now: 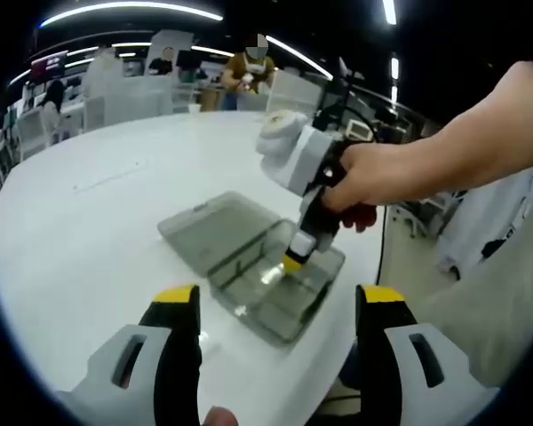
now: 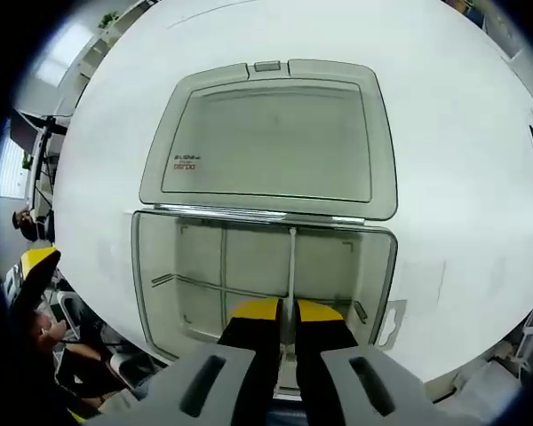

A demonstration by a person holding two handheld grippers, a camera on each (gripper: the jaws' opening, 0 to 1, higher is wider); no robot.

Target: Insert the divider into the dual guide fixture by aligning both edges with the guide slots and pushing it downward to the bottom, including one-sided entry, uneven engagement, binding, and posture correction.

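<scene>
While upright in the box (image 2: 151,266), divider (image 2: 291,266) between right gripper (image 2: 287,312) tips.

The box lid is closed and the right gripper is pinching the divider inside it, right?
Not quite: the lid is open, lying flat on the table behind the box, as the right gripper view shows. The right gripper does pinch the divider.

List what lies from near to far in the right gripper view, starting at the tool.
Right tool shut on the divider → box compartments → hinge edge → open lid → white table.
</scene>
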